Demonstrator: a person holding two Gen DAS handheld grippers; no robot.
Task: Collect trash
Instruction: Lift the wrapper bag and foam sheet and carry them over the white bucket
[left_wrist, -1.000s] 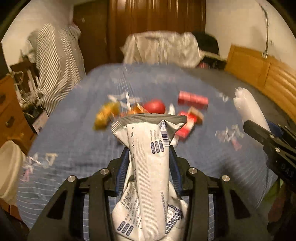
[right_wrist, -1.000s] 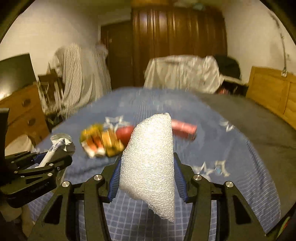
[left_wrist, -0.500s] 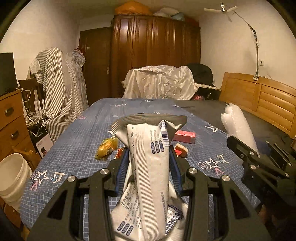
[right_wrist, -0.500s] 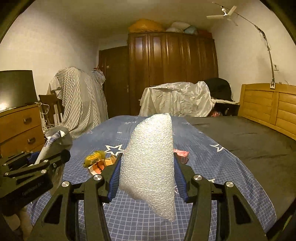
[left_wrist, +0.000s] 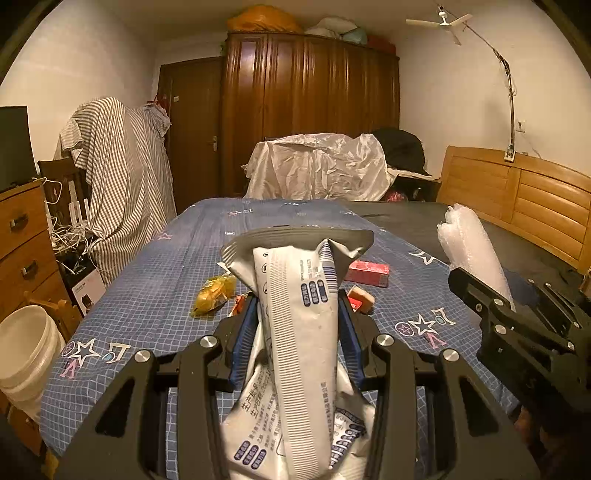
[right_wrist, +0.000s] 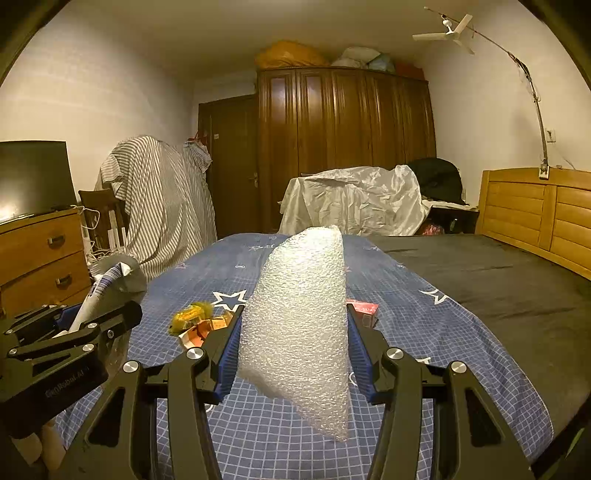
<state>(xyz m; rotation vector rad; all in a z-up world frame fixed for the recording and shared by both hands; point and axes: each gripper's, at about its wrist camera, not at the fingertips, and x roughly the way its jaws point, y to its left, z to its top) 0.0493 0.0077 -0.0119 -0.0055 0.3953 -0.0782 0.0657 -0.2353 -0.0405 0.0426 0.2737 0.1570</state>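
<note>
My left gripper (left_wrist: 298, 314) is shut on a white wrapper (left_wrist: 295, 332) with blue print, held upright above the near end of the bed. My right gripper (right_wrist: 293, 325) is shut on a piece of white bubble wrap (right_wrist: 303, 314), also held above the bed. More trash lies on the blue sheet: a yellow wrapper (left_wrist: 214, 295), a red box (left_wrist: 369, 272), a small tan packet (left_wrist: 361, 295) and orange wrappers (right_wrist: 207, 326). The right gripper with the bubble wrap (left_wrist: 469, 247) shows at the right of the left wrist view. The left gripper's wrapper (right_wrist: 107, 284) shows at the left of the right wrist view.
The bed (left_wrist: 147, 306) has a blue checked sheet and a dark cover on its right half. A white bucket (left_wrist: 26, 354) stands on the floor at the left by a wooden dresser (left_wrist: 22, 251). A wooden headboard (left_wrist: 524, 206) runs along the right. A wardrobe and covered furniture stand behind.
Both grippers have tilted up and back from the bed, holding their loads. The trash pile now lies lower and farther away in both views. The motion blur has gone.
</note>
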